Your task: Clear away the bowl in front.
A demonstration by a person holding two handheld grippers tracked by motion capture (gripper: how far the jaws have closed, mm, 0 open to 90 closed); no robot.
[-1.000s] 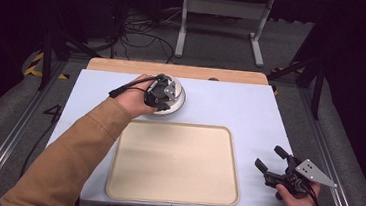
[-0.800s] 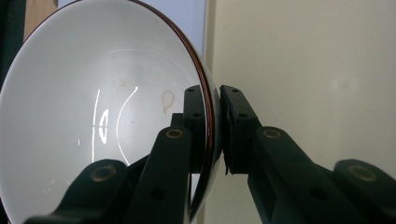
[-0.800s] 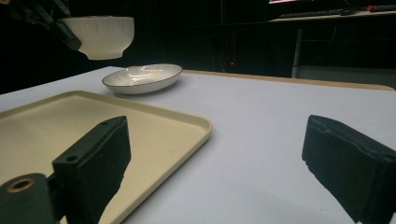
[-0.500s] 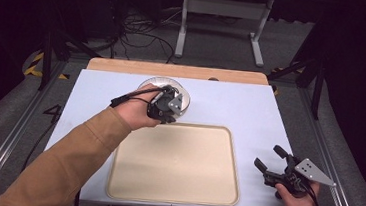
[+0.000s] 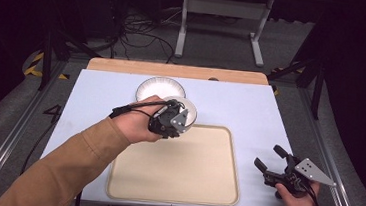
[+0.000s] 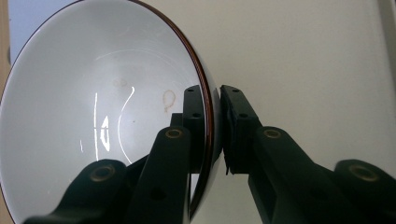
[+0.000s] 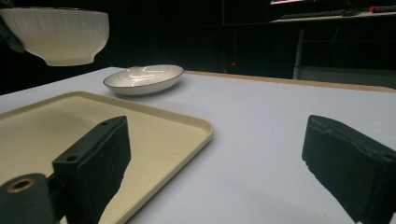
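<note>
We have the left claw (image 5: 182, 120) clamped on the rim of the white bowl (image 5: 186, 109): one jaw inside, one outside, pads pressing the dark-edged rim, seen up close in the left gripper view (image 6: 212, 126). Bowl (image 7: 56, 32) is off the table, hanging level with its mouth up, over the far edge of the cream tray (image 5: 174, 182), toward the tray's far left corner. Inside of the bowl (image 6: 93, 116) is glossy white with a couple of faint ring marks.

White ribbed plate (image 5: 161, 88) sits on the table (image 5: 96, 100) just beyond the bowl, near the middle of the far edge; rim dark, nothing on it. In the right gripper view the plate (image 7: 144, 78) lies past the tray's far rim (image 7: 187, 122).

Right claw (image 5: 275, 160) sits near the table's near right corner, just right of the tray, jaws wide with nothing between them, pointing toward the far left. Its pads (image 7: 105, 158) are well apart.

Tray is bare.
</note>
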